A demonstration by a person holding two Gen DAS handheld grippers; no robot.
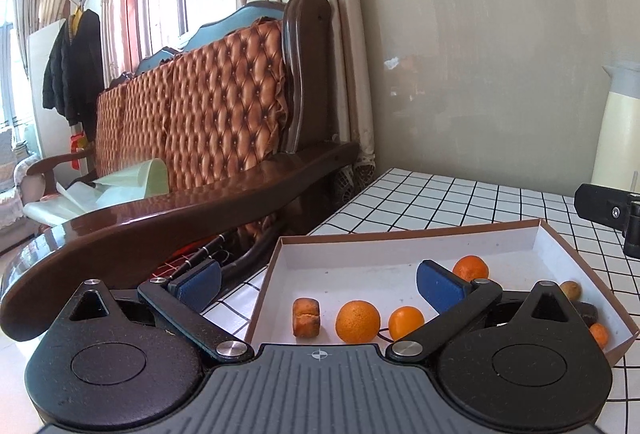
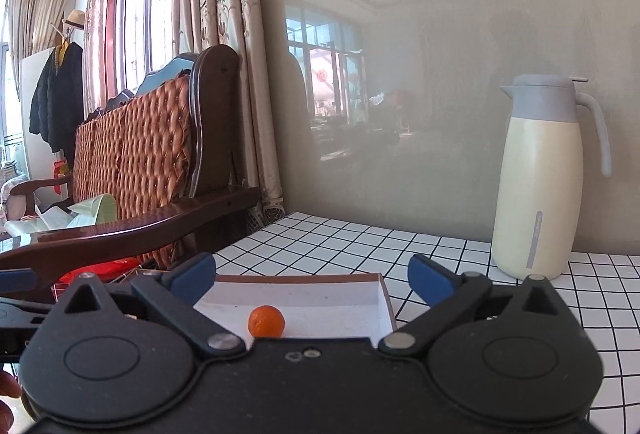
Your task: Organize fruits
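Observation:
A shallow white box with brown outer walls point(image 1: 400, 240) lies on the checked tablecloth. In the left wrist view it holds a large orange point(image 1: 357, 321), a smaller orange point(image 1: 406, 322), another orange point(image 1: 471, 267) further back, a brown cut chunk point(image 1: 306, 317), a brown nut-like fruit point(image 1: 571, 290) and a small orange point(image 1: 599, 335) at the right wall. My left gripper point(image 1: 320, 284) stands open above the box's near edge, nothing between its blue pads. My right gripper point(image 2: 312, 276) is open too, over the box point(image 2: 382, 300), with one orange point(image 2: 266, 321) below it.
A cream thermos jug point(image 2: 536, 177) with a grey lid stands at the back right on the tablecloth point(image 2: 440, 254). A dark wooden sofa arm point(image 1: 180, 218) runs along the table's left side. The grey wall point(image 1: 480, 73) closes the back. Part of the other gripper point(image 1: 608, 213) shows at right.

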